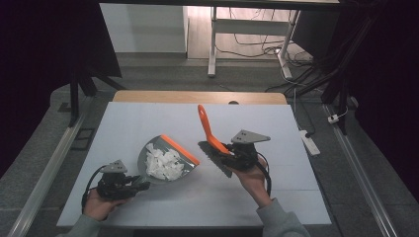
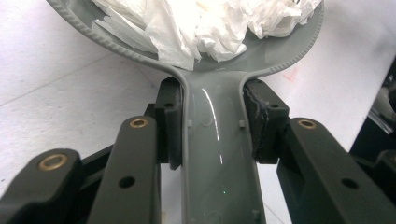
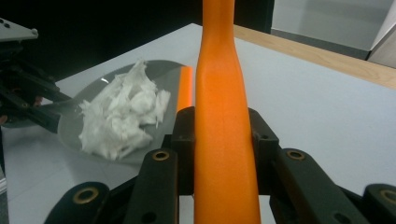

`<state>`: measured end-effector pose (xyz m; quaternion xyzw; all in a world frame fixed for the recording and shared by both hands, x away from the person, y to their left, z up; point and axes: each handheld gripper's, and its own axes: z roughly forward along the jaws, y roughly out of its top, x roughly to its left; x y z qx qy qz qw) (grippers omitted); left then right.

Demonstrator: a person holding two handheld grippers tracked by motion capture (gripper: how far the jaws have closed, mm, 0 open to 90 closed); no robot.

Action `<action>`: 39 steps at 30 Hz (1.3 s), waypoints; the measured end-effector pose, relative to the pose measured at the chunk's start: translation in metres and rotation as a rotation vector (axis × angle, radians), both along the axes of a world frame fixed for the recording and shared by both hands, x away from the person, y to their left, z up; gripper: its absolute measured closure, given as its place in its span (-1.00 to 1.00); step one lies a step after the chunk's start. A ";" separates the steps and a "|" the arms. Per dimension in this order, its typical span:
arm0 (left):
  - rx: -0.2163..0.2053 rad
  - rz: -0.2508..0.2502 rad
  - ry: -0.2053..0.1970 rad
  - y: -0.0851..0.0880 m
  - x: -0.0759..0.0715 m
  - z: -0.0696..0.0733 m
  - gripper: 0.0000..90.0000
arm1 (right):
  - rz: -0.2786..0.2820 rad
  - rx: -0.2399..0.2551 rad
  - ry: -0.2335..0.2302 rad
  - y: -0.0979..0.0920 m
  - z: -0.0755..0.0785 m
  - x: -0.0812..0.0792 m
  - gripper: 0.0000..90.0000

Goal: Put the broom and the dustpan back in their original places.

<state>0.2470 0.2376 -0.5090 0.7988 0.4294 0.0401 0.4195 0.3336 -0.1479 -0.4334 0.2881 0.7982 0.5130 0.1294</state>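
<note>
Now, step: lift the full dustpan (image 1: 165, 162) level, lower left of frame
left gripper (image 1: 129, 185): fingers clamp its grey handle
right gripper (image 1: 231, 157): fingers grip orange brush (image 1: 213, 139)
tip: go slow, paper scraps (image 1: 163, 162) spill

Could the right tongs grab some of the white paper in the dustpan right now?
Probably not. The right tongs are shut on the orange brush, so nothing else fits between them. The paper scraps lie open in the dustpan nearby, but the brush would need setting down first.

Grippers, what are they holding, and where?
Left gripper clamps the grey plastic dustpan by its handle; right gripper clamps the orange-handled brush by its handle.
</note>
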 end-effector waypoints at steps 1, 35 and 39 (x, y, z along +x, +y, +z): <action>-0.007 0.015 -0.001 0.000 -0.001 0.000 0.36 | -0.006 0.001 -0.001 -0.004 0.000 -0.001 0.56; 0.003 0.521 0.100 -0.003 0.003 -0.025 0.36 | -0.154 0.042 0.306 -0.083 -0.060 -0.010 0.56; 0.020 0.528 0.115 -0.006 0.005 -0.028 0.35 | -0.206 0.018 0.340 -0.090 -0.068 -0.002 0.56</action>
